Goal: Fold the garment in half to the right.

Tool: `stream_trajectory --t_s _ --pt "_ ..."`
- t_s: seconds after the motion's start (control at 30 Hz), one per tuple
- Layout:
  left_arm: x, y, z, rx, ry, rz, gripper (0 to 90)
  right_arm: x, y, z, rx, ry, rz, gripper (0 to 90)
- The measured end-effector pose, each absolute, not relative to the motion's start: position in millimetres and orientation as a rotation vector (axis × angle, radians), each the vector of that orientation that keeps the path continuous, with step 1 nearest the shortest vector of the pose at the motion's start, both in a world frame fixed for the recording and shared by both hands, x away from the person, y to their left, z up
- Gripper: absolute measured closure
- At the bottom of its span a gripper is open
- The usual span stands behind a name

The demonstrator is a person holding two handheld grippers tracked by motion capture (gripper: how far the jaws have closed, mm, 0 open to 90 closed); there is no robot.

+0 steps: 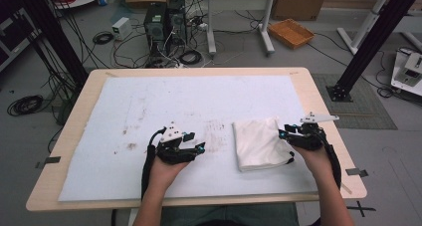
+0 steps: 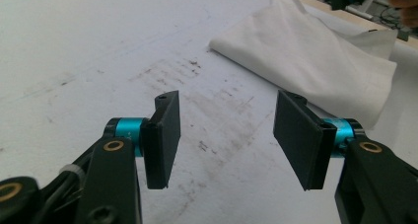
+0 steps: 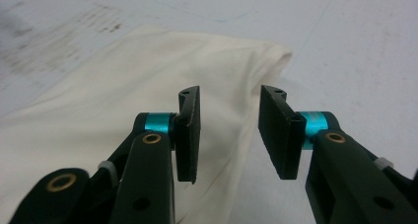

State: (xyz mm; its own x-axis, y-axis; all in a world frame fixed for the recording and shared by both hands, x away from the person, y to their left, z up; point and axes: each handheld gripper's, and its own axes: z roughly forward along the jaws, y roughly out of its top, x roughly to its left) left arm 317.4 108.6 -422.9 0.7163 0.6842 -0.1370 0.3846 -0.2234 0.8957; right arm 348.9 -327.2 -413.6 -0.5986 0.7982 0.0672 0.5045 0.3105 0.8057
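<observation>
— While the folded white cloth [image 1: 259, 144] lies on the bench [image 1: 69, 136], where's the right claw [image 3: 229, 135]?
— At its three o'clock edge — released, jaws over the fold.
— Left claw [image 2: 224, 140]?
— At nine o'clock — released, above the stained sheet [image 2: 98, 46].

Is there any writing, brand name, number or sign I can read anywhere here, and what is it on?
None can be read.
Folded white cloth: plain, no print or label showing.
White table cover: only dark smudges, no writing.
Left gripper and right gripper: black jaws and blue collars, no markings visible.
Computer towers on the floor: a pale patch on one front, too small and blurred to read.
</observation>
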Motion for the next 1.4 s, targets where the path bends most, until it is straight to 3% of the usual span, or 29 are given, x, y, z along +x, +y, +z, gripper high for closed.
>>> stream_trajectory --t_s 0.2,0.3,0.37,0.57,0.83,1.0,1.07,1.13,1.4 --pt "316 113 -421 1.835 0.823 0.376 43.3 320 -322 -420 1.106 2.300 1.145 60.9" --pt "315 114 -420 1.842 0.826 0.387 42.0 310 -323 -439 1.111 2.345 1.098 79.6" --pt "315 116 -419 1.846 0.833 0.400 40.8 306 -327 -448 1.112 2.331 1.156 85.2" --pt "316 122 -420 1.824 0.870 0.398 38.0 301 -326 -448 1.095 2.318 1.147 87.9" --pt "316 120 -420 1.847 0.884 0.391 38.0 292 -343 -429 1.081 2.253 1.238 87.9" --pt "315 121 -419 1.843 0.880 0.390 38.0 290 -350 -436 1.132 2.265 1.212 87.7" --pt "315 122 -419 1.839 0.884 0.392 38.0 290 -351 -445 1.145 2.269 1.201 82.8" --pt "315 123 -418 1.838 0.889 0.394 38.0 290 -351 -441 1.149 2.257 1.210 69.1" --pt "314 126 -415 1.828 0.892 0.404 38.0 321 -336 -409 1.050 2.185 1.265 66.1"
